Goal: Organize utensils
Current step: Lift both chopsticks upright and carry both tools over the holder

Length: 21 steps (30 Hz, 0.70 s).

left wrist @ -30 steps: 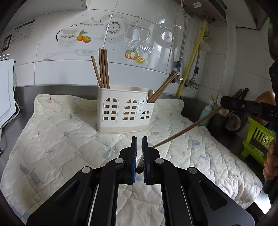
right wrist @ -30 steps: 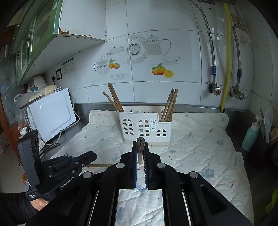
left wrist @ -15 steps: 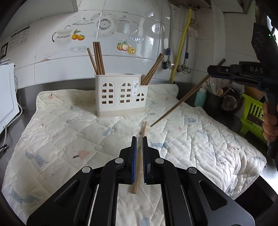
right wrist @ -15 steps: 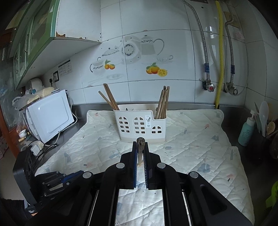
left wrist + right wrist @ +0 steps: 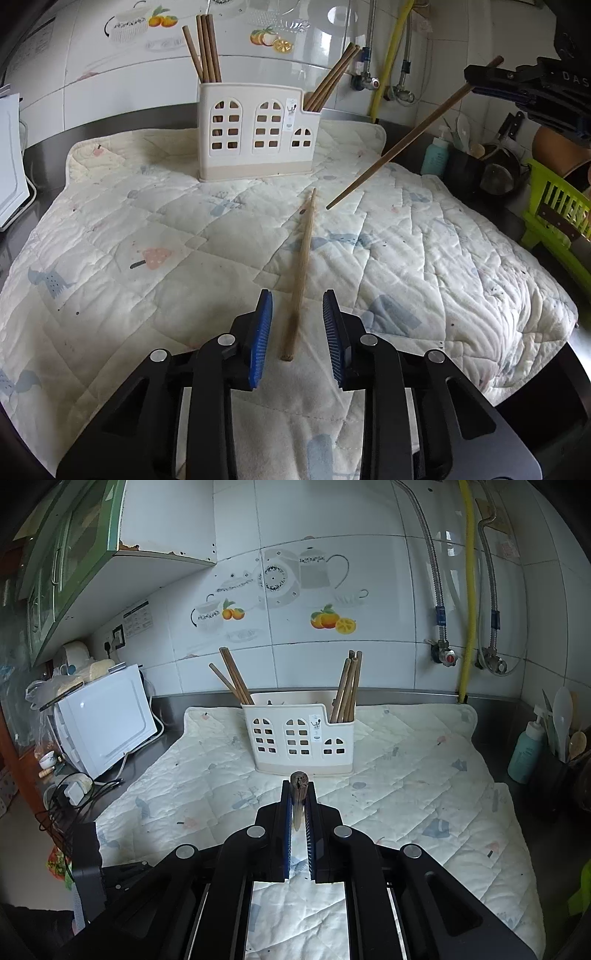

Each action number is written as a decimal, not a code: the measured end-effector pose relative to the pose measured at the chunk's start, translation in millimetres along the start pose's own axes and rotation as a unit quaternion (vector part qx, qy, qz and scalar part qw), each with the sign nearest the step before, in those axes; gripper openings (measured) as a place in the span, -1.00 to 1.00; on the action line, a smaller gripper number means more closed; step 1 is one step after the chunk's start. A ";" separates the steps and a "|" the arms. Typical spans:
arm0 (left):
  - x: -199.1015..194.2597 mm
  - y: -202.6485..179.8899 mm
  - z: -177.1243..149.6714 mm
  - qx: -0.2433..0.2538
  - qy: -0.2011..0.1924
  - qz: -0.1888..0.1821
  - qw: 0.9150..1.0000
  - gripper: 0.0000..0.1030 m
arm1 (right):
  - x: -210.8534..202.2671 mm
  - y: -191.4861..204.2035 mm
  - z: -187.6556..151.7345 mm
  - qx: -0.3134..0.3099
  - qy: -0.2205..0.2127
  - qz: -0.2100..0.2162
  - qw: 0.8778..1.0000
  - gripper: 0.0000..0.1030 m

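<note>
A white utensil holder [image 5: 258, 131] with arched cut-outs stands on the quilted mat [image 5: 147, 236]; brown chopsticks stand in its left and right ends. It also shows in the right wrist view [image 5: 301, 738]. One loose chopstick [image 5: 302, 266] lies on the mat, its near end between the blue pads of my open left gripper [image 5: 297, 314]. My right gripper [image 5: 298, 797] is shut on another chopstick [image 5: 298, 786], held in the air. In the left wrist view that chopstick [image 5: 410, 136] slants down toward the mat from the right gripper [image 5: 476, 83].
A white microwave [image 5: 107, 720] with cables stands left of the mat. A teal bottle [image 5: 524, 749] and a pot of spoons stand at the right. A green rack [image 5: 554, 206] and dark pots sit beyond the mat's right edge. Pipes run down the tiled wall.
My left gripper has opened and let go of its chopstick, which now lies on the mat. The right gripper has lifted its chopstick higher and farther from the left one.
</note>
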<state>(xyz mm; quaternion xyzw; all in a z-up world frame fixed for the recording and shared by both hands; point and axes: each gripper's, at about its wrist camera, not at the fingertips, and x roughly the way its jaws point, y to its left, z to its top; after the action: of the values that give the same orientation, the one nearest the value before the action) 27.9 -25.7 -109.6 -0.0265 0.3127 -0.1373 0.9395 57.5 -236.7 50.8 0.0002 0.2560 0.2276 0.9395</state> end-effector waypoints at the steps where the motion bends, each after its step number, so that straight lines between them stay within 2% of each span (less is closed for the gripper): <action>1: 3.1 0.9 -0.2 -0.001 0.006 -0.002 1.000 -0.58 | 0.4 -0.3 -0.3 0.000 0.000 0.000 1.000 -0.87; 5: 16.1 2.4 0.1 -0.005 0.025 -0.009 1.000 -0.66 | 2.2 -0.8 -1.1 0.001 0.001 0.000 1.000 -0.87; 6: 17.2 1.3 0.9 0.000 0.024 -0.007 1.000 -0.66 | 2.0 -0.9 -0.8 0.001 0.001 0.000 1.000 -0.87; 10: 19.5 1.1 4.6 -0.001 0.026 -0.001 1.000 -0.89 | 2.5 -0.9 -0.7 0.001 0.001 -0.001 1.000 -0.87; 12: 17.6 -0.2 5.1 0.001 0.025 -0.001 1.000 -0.90 | 2.2 -1.0 -0.8 0.002 -0.001 -0.001 1.000 -0.87; 15: 8.2 0.3 8.4 -0.006 0.013 0.003 1.000 -0.90 | -1.0 0.0 0.7 0.001 -0.006 -0.002 1.000 -0.87; 21: -23.4 -0.3 31.3 -0.002 -0.036 -0.006 0.999 -0.90 | -9.6 1.8 9.5 -0.006 -0.020 -0.002 1.000 -0.87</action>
<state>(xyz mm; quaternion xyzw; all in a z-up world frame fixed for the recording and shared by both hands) 28.5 -20.7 -70.8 -0.0355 0.2787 -0.1414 0.9493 53.9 -238.1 63.9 -0.0015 0.2354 0.2273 0.9449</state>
